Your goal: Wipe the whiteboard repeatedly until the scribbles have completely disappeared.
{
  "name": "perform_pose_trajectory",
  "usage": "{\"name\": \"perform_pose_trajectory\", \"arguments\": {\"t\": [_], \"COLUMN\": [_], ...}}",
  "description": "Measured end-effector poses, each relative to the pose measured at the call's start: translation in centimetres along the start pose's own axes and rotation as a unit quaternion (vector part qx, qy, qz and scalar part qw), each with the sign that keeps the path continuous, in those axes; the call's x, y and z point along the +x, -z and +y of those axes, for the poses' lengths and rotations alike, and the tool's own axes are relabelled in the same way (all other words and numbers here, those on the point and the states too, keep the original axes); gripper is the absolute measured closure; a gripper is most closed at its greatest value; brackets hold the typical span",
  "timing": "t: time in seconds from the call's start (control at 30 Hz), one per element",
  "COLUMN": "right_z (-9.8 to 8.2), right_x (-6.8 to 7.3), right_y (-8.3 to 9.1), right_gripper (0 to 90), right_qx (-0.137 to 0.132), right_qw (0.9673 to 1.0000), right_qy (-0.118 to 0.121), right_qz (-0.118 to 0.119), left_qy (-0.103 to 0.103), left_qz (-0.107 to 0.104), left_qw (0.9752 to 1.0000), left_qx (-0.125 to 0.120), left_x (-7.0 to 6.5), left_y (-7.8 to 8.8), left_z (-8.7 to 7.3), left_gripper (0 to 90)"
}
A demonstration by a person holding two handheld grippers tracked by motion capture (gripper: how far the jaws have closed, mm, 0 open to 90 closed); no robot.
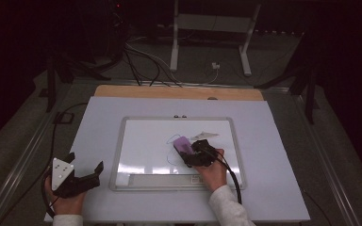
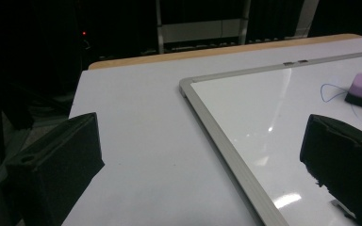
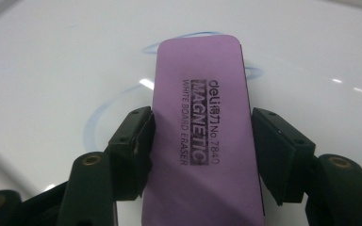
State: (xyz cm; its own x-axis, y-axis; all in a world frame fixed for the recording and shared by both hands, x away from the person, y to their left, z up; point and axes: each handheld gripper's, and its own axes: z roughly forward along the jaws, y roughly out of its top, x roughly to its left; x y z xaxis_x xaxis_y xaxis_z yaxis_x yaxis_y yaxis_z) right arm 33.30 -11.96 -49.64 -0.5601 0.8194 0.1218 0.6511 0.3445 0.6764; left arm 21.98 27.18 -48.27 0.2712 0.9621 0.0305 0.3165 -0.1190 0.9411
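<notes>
High view | dim room, pale table, whiteboard | right gripper clamps purple eraser | left gripper gapes, holding nothing.

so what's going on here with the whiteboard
A person is wiping a whiteboard that lies flat on the table. The right gripper is clamped on a purple eraser, pads pressing its two long sides, and holds it on the board over thin blue pen lines, some of which remain beside it. The left gripper rests open on the table to the left of the board, holding nothing.
</notes>
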Motion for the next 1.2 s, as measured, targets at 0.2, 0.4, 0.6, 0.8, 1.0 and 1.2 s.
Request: {"name": "perform_pose_trajectory", "arguments": {"t": [0.2, 0.4, 0.6, 0.8, 1.0, 1.2], "right_z": [0.0, 0.2, 0.4, 0.4, 0.2, 0.5], "right_x": [2.4, 2.1, 0.1, 0.1, 3.2, 2.7], "right_y": [-0.4, -0.4, -0.3, -0.4, -0.9, -0.9], "right_gripper": [41.0, 41.1, 41.0, 41.0, 41.0, 41.1], "right_qx": [0.009, 0.009, 0.003, -0.002, 0.000, 0.005], "right_qw": [0.9974, 0.9981, 1.0000, 1.0000, 0.9970, 0.9975], "right_qy": [0.051, 0.047, 0.004, -0.004, 0.057, 0.057], "right_qz": [0.050, 0.040, -0.009, -0.005, 0.052, 0.041], "left_qy": [0.003, 0.003, 0.004, 0.002, 0.002, 0.003], "left_qz": [0.001, 0.002, 0.002, 0.001, 0.001, 0.002], "left_qw": [1.0000, 1.0000, 1.0000, 1.0000, 1.0000, 1.0000], "left_qx": [-0.002, -0.003, -0.003, -0.001, -0.002, -0.003], "left_x": [0.1, 0.1, 0.2, 0.0, 0.1, 0.1], "left_y": [0.0, 0.1, 0.1, 0.0, 0.0, 0.1], "left_z": [0.0, 0.0, 0.0, 0.0, 0.0, 0.0], "left_gripper": [0.6, 0.6, 0.6, 0.6, 0.6, 0.6]}}
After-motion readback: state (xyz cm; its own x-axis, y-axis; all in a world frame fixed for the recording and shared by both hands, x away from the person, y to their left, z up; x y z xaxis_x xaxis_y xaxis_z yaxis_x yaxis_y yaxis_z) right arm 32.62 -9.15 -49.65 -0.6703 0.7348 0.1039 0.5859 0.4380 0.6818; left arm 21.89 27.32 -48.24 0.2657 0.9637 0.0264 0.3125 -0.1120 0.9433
